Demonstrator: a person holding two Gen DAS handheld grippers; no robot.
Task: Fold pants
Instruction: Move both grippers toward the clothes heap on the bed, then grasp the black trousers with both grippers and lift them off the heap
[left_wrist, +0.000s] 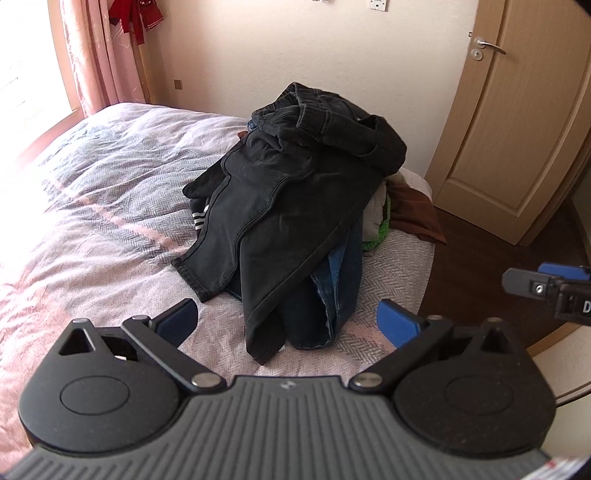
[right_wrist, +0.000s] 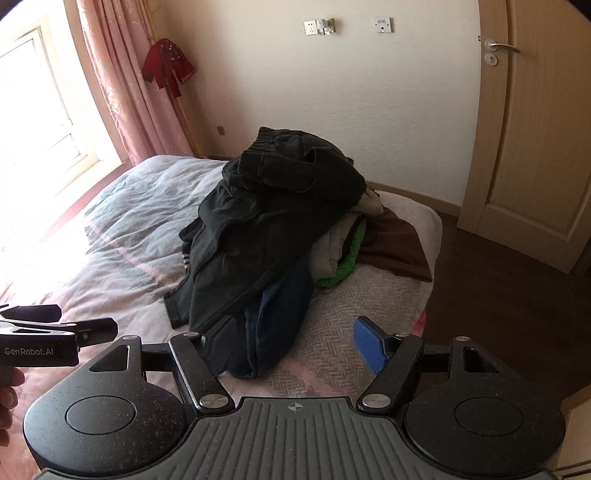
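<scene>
The left gripper (left_wrist: 286, 323) was closest, low over the near edge of the bed (left_wrist: 92, 206). Its two blue fingers (left_wrist: 397, 326) were spread wide apart with nothing between them, likely so it could take hold of cloth. The right gripper (right_wrist: 295, 345) was beside it, also wide apart and empty, and it hung above the same edge.

The black pants (left_wrist: 280, 173) lay just ahead of both, thrown on top of a heap of clothes (right_wrist: 343, 251). They were crumpled, with the waistband up high and the legs sliding down toward the grippers. Blue jeans (left_wrist: 332, 295) peeked out from under them. No folding had been done yet. The pants probably had to come off the heap first, onto the flat blanket, where there was room to spread them out.
</scene>
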